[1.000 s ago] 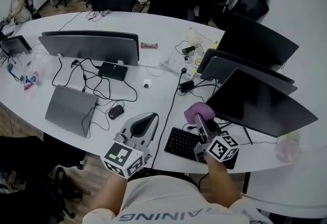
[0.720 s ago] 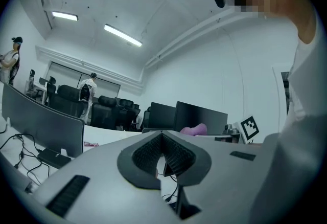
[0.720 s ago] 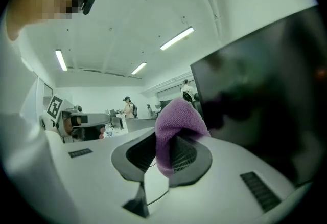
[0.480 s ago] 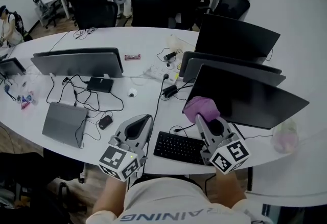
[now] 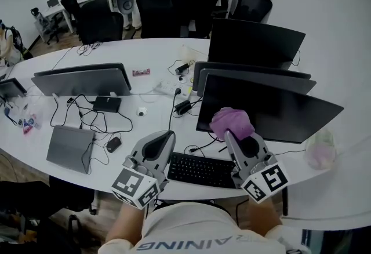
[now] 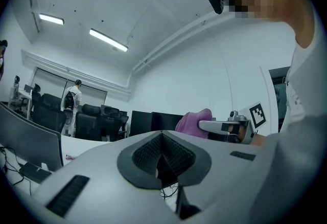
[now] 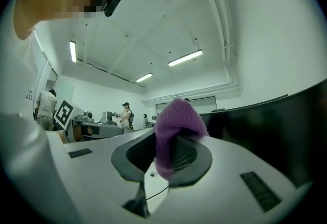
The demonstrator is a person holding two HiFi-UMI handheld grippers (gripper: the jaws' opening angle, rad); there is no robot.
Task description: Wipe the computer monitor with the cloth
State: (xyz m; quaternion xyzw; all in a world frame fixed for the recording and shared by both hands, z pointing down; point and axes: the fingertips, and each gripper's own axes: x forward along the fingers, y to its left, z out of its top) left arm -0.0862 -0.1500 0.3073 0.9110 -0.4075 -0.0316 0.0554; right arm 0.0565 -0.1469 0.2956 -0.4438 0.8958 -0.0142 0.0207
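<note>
Fingers (image 7: 187, 155) of right gripper (image 5: 232, 131) clamp purple cloth (image 5: 231, 121) at wide monitor (image 5: 284, 109) screen's left end; left gripper (image 5: 162, 140), closed and empty, sits farther off.

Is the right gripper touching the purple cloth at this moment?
Touching. The right gripper view shows the purple cloth pinched between the jaws of the right gripper.
</note>
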